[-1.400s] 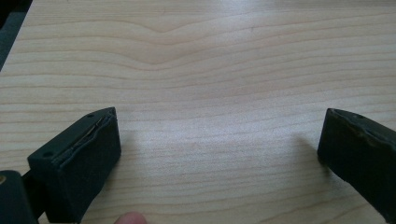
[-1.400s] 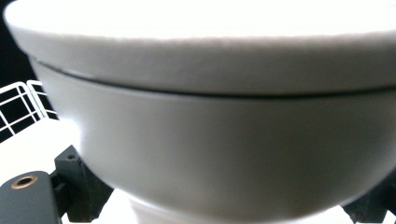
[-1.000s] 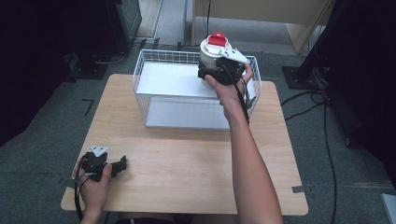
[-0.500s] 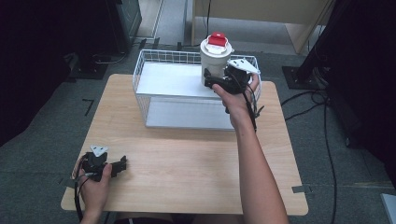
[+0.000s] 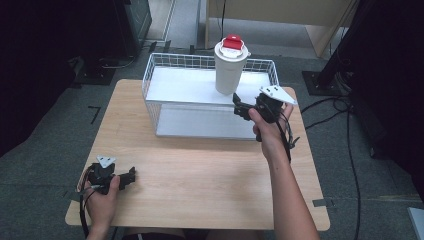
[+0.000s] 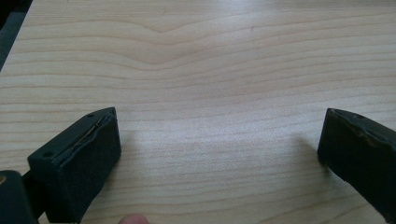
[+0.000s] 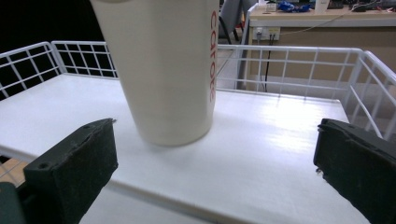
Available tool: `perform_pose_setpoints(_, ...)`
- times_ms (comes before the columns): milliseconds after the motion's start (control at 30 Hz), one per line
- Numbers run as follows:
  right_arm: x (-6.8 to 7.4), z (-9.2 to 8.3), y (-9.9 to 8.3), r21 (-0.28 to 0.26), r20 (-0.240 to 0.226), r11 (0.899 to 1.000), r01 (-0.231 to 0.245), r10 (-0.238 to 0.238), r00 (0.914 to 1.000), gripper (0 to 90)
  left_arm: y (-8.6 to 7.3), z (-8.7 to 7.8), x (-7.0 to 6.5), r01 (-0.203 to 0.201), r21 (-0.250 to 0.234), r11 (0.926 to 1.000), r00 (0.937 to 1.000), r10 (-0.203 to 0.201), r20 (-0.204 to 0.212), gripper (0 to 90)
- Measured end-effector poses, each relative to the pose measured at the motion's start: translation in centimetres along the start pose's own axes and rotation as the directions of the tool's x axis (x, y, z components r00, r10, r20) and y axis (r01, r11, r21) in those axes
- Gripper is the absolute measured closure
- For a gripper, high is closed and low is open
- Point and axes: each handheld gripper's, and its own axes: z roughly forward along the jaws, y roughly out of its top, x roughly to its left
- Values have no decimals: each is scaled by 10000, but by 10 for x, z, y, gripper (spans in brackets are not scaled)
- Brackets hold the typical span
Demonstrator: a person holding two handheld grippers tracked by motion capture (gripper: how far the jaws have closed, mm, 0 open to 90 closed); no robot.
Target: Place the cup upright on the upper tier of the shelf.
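Note:
A cream tumbler (image 5: 229,67) with a red lid stands upright on the white shelf (image 5: 185,86) inside a white wire basket (image 5: 149,75) at the table's far side. My right gripper (image 5: 239,107) hovers just in front of the tumbler and to its right, open and apart from it. In the right gripper view the tumbler (image 7: 163,70) with red lettering rises beyond the wide-spread jaws of the right gripper (image 7: 215,158). My left gripper (image 5: 131,176) rests low over the wooden table (image 5: 210,175) near its front left corner, open, with only bare wood (image 6: 196,60) between the jaws of the left gripper (image 6: 219,149).
The basket's wire wall (image 7: 289,65) rings the shelf at the back and right. A black stand base (image 5: 325,80) and cables (image 5: 345,115) lie on the floor to the right. A wooden cabinet (image 5: 280,15) stands behind the table.
My right gripper has let go of the tumbler and drawn back toward the person. The tumbler now stands alone on the shelf. The left gripper has not moved.

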Motion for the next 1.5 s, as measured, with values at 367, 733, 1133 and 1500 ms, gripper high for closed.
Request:
perform_pose_setpoints(367,-16,-36,-38,182,237,9997,165,-170,9996,0,0,0,0,-4,17,10000,10000,4,4,0)
perform_pose_setpoints(733,-34,-60,-86,707,659,9974,103,-150,9977,0,0,0,0,-13,24,10000,10000,13,9,0)
perform_pose_setpoints(1133,-54,-74,-125,1288,1263,9915,-198,34,9920,0,0,0,0,-15,26,10000,10000,15,8,0)
perform_pose_setpoints(1500,-71,-88,-157,1747,1712,9834,-500,197,9850,0,0,0,0,2,13,10000,10000,-2,10,0)
